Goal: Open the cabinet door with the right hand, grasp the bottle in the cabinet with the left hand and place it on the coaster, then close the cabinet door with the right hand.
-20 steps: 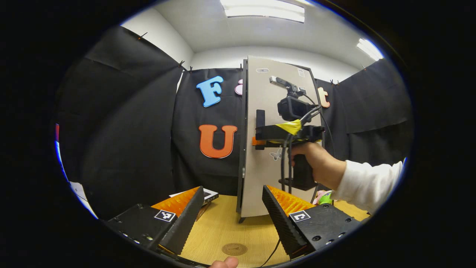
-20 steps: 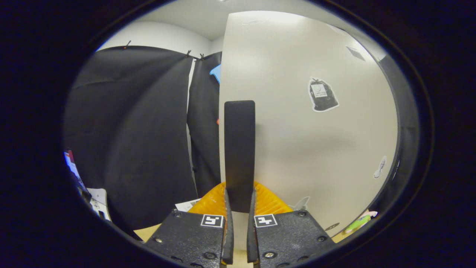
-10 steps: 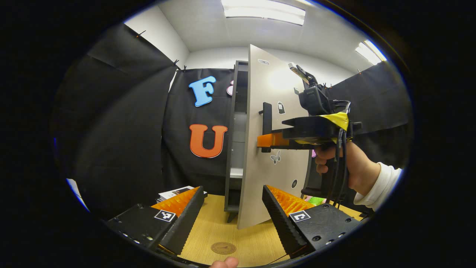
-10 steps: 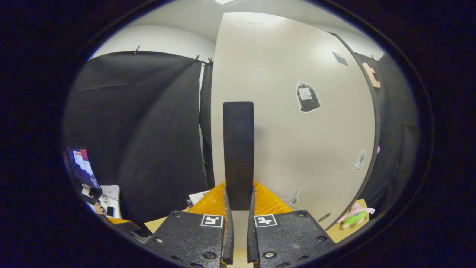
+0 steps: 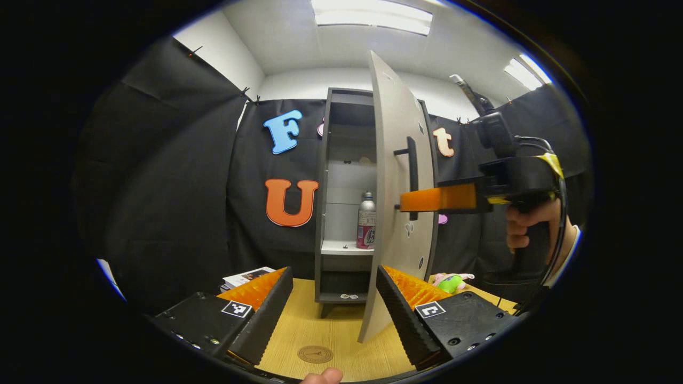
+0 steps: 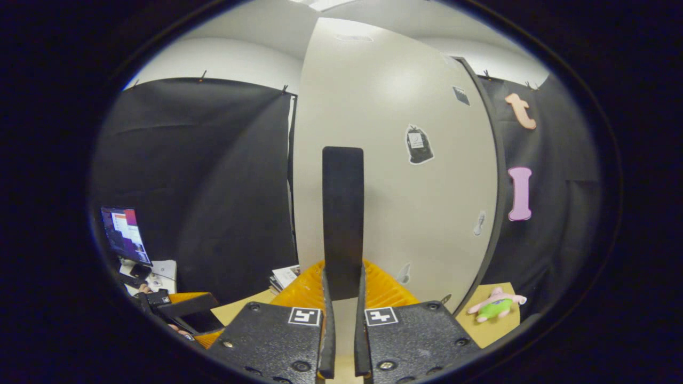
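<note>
Door-opening step, nearly complete by my read. My right gripper [image 6: 341, 298] is pinched on the door handle [image 6: 342, 213], both fingers pressed against that dark vertical bar, and the cabinet door [image 5: 397, 176] stands swung out towards me, edge-on in the left gripper view. The cabinet [image 5: 347, 202] interior is exposed.

The bottle [image 5: 366, 221] stands upright on the middle shelf [image 5: 341, 247], at the right of the opening, just beside the door's inner face as seen from here. The coaster [image 5: 315, 354] lies on the counter [image 5: 331, 330] at the near edge, between my left gripper's fingers in that view. My left gripper [image 5: 333, 304] is spread wide, holding nothing, low over the counter and well apart from the bottle.

Risks from here:
- The door's lower corner hangs over the counter near the coaster — if I let the door swing back while the left reaches in, it could strike the left gripper or narrow the opening.
- The bottle is tall and narrow; a grasp taken too high, or a finger nudging it before closing, would likely tip it against the cabinet wall.
- The shelf above leaves limited headroom — lifting too far before withdrawing could knock the cap.
- The bottle's body looks smooth, so it may slip in a loose grip.
</note>
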Demonstrator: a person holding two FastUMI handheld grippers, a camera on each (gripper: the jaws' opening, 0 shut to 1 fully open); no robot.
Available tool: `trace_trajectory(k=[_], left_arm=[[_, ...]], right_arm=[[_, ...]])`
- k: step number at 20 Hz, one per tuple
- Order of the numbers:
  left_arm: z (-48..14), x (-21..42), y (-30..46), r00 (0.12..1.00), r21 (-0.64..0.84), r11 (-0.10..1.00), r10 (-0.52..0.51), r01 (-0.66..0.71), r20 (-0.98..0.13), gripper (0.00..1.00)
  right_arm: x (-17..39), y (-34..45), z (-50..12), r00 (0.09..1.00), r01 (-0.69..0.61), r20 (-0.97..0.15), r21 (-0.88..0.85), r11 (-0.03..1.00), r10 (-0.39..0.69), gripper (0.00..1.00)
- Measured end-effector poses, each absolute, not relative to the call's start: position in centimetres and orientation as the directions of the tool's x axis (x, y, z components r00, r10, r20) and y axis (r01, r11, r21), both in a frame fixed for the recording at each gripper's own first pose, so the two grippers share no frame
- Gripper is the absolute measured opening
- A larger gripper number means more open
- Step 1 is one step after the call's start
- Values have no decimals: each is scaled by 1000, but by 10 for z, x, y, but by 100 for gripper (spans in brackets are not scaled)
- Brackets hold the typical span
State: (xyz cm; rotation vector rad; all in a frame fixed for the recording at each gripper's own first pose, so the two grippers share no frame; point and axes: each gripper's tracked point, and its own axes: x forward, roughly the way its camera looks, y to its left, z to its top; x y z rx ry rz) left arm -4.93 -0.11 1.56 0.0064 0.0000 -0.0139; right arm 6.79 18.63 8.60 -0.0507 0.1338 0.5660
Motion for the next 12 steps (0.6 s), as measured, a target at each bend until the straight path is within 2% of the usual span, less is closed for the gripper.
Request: trace_trajectory(k=[12], left_arm=[[12, -40, -44, 997, -2, 997, -76, 76, -2, 95]], right_arm=[[29, 102, 92, 882, -454, -127, 35, 891, 454, 17]])
